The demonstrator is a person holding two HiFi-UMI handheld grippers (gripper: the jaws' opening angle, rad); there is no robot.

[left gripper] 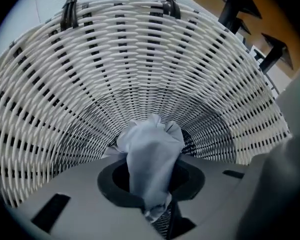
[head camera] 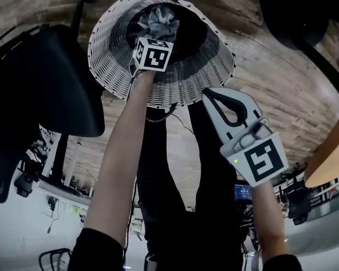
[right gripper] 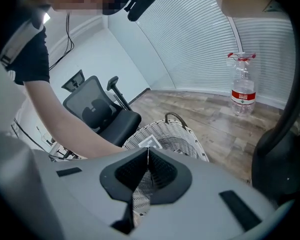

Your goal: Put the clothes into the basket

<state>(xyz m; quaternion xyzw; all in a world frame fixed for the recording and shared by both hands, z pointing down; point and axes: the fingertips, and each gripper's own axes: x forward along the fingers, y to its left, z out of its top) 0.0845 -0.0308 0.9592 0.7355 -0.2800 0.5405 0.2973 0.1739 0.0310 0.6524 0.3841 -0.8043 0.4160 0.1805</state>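
The wooden floor point(head camera: 282, 89) fills the scene, with a black chair point(head camera: 45, 83) at the left. The white wicker basket point(head camera: 214, 66) stands at the far middle, mouth up. The left gripper point(left gripper: 154, 174) points steeply down inside that mouth, clenched on a bunched grey-blue cloth point(head camera: 158, 20) that hangs within the walls, over the dark bottom. Whether the cloth touches the bottom I cannot tell. The right gripper point(head camera: 210, 97) hovers just near of the rim, its jaws pressed together with nothing between them.

The step in hand looks like the drop itself: the cloth is already within the basket. The next move likely calls for the left jaws to part so the cloth falls free, then a straight lift so no fold snags.
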